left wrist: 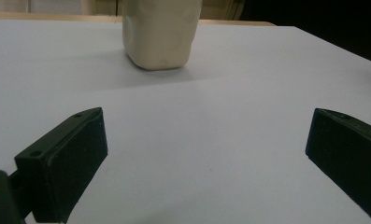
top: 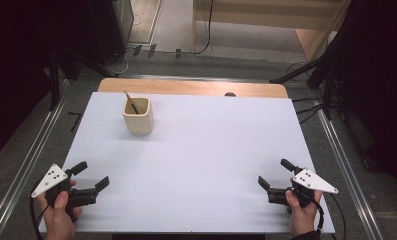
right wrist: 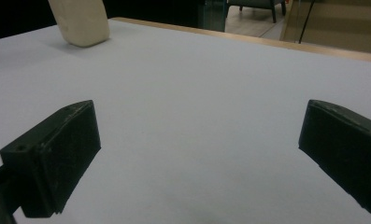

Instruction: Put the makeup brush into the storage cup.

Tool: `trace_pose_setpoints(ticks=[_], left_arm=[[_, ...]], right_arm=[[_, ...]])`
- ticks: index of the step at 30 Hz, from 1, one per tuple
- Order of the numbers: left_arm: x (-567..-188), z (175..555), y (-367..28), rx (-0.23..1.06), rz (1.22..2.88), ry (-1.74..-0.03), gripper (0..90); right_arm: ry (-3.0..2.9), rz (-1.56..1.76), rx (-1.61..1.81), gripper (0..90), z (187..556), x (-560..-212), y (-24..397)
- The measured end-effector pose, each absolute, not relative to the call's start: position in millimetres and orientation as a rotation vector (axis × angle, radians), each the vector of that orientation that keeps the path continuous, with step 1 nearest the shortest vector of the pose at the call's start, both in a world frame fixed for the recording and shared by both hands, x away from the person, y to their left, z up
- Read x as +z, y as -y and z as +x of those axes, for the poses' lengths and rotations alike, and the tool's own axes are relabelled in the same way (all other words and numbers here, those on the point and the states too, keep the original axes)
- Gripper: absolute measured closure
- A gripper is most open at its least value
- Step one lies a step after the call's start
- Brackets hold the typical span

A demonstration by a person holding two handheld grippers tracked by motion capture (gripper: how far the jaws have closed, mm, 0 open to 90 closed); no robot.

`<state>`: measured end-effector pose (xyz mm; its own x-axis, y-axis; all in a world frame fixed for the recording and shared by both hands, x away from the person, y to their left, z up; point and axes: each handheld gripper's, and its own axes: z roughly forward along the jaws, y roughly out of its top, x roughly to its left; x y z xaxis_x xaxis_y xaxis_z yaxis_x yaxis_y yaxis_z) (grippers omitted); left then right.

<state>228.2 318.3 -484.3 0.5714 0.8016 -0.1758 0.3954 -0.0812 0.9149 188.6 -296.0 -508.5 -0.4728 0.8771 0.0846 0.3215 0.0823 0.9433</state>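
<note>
A cream square cup (top: 138,115) stands upright on the white table top (top: 201,160), toward the back left, with a thin wooden stick (top: 130,100) leaning inside it. My left gripper (top: 92,173) rests low at the front left corner, open, nothing between its jaws. My right gripper (top: 275,172) sits at the front right, open as well and holding nothing. The left gripper view looks straight at the cup (left wrist: 159,32) beyond its spread jaws. In the right gripper view the cup (right wrist: 80,21) stands far off at the upper left.
A bare wooden strip (top: 191,87) runs along the table's far edge. Metal rails (top: 41,145) flank both sides. Dark stands and cables crowd the floor behind.
</note>
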Motion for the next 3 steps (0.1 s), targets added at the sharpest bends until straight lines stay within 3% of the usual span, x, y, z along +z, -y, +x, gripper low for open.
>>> trace_pose_setpoints(ticks=[3], left_arm=[[-484.2,229.5,-317.3,0.454,1.694,-1.003,0.0]], right_arm=[[-1.847,1.177,1.396,0.0,188.3,-508.2,295.8]])
